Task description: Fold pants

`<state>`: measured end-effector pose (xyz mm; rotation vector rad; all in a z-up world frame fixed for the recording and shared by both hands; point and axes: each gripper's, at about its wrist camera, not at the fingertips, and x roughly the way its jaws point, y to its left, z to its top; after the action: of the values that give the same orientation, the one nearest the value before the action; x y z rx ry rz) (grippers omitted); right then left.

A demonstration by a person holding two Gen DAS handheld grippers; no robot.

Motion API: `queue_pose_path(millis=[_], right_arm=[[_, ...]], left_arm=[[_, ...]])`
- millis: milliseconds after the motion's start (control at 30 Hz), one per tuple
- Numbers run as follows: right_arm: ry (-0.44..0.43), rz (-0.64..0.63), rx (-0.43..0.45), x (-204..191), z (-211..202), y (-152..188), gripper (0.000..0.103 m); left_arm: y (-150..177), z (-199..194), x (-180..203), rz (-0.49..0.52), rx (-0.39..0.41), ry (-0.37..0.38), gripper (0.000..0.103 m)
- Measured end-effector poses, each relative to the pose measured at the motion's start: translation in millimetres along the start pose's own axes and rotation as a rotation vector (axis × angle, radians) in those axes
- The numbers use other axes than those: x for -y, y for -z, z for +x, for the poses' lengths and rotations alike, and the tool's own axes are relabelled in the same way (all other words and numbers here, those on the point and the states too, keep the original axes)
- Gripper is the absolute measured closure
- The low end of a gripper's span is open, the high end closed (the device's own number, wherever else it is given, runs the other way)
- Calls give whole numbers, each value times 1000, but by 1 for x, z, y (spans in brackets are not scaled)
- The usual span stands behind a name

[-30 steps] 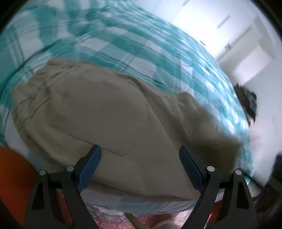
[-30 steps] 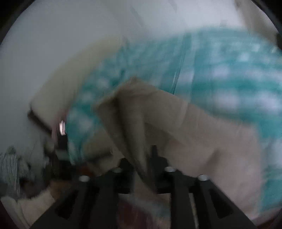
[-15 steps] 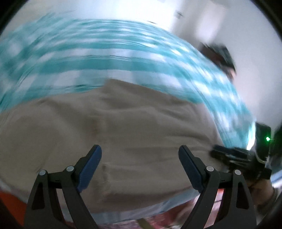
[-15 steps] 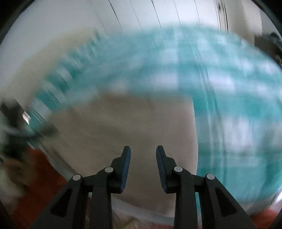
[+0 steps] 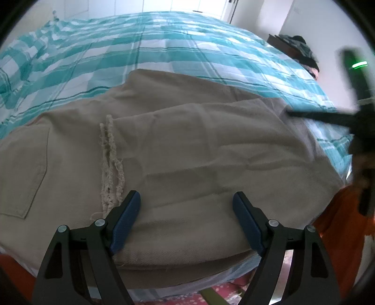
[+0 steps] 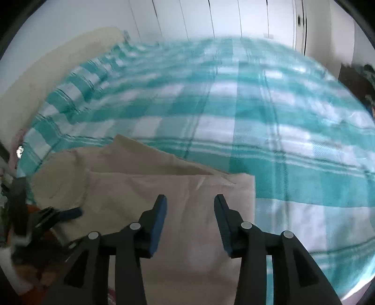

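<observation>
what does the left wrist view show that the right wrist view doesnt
Only the left wrist view shows the frayed hem on the folded-over leg, a back pocket at the left, and the near bed edge with a patterned rug below.

Only the right wrist view shows the cream headboard and white wardrobe doors.

Both show the beige pants on the teal checked bedspread. The left claw is closing, the right claw opening, neither gripping cloth.

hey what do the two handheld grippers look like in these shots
Both match. The left gripper and right gripper have black angular plastic arms with silver round fasteners and dark blue ribbed pads on the fingers. No cables or markings are visible.
</observation>
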<state>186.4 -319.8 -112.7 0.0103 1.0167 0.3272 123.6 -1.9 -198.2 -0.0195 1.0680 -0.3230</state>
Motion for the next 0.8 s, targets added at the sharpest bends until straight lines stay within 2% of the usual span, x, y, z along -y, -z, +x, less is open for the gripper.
queue_pose_path(millis=[67,100,133,300,400,500,667,767,800], right_arm=[[22,53,-147,17,50,7,62],[-3,74,-179,25,70,15,62],[-4,67,-154,26,70,17,62],[77,12,-166,8,55,10,62],[45,11,-95,2,23,14,62],[54,-22,-38,-5,-7,36,62],[81,-71,54,-15,-31,79,62],[63,-51,-31,-8,-7,105,60],[53,-44,-22,-6,-5,107,60]], left_arm=[[-1,0,1,3,-1,-10,20],[1,-1,1,3,-1,-11,20],[1,-2,0,2,2,-10,20],[1,0,-3,0,-1,-5,19],[2,-1,-2,-1,-3,-5,19],[1,0,-2,-2,-5,-11,19],[1,0,-1,-2,-6,-14,19],[2,2,3,24,-9,-33,19],[3,2,3,24,-6,-36,19]])
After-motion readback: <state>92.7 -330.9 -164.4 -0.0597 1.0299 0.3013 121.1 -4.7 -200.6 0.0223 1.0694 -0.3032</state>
